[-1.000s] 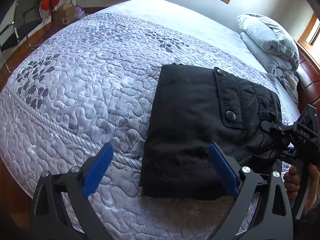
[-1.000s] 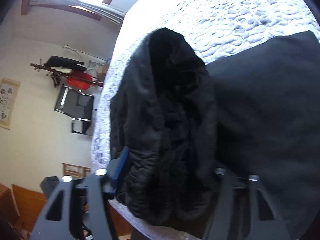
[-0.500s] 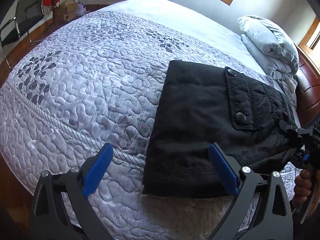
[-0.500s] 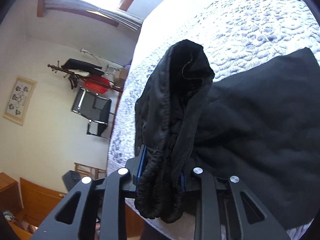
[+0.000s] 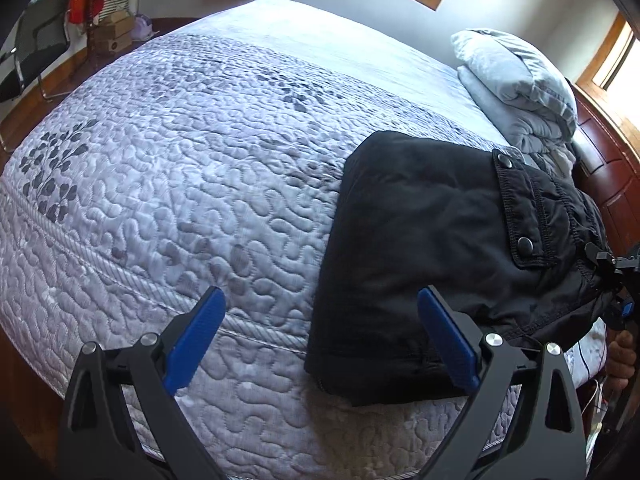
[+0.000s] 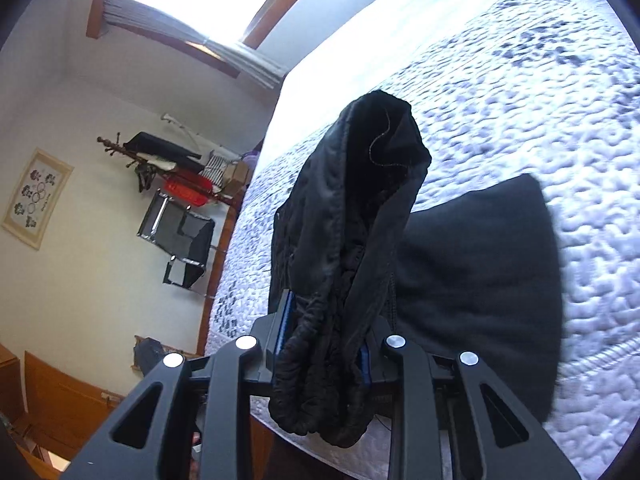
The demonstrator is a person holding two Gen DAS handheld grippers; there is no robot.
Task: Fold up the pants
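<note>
Pants (image 5: 432,248) lie as a black folded block on the quilted bed (image 5: 180,184), ahead and to the right of the left gripper (image 5: 320,328), whose blue pads stand wide apart with nothing between them, probably waiting to help. The right gripper (image 6: 324,344) is clenched on the gathered waistband end (image 6: 352,216), which rises in a bunch just in front of its camera, likely so this part can be carried over the flat block behind it. Pillows (image 5: 516,80) rest far ahead, clear of the work.
</note>
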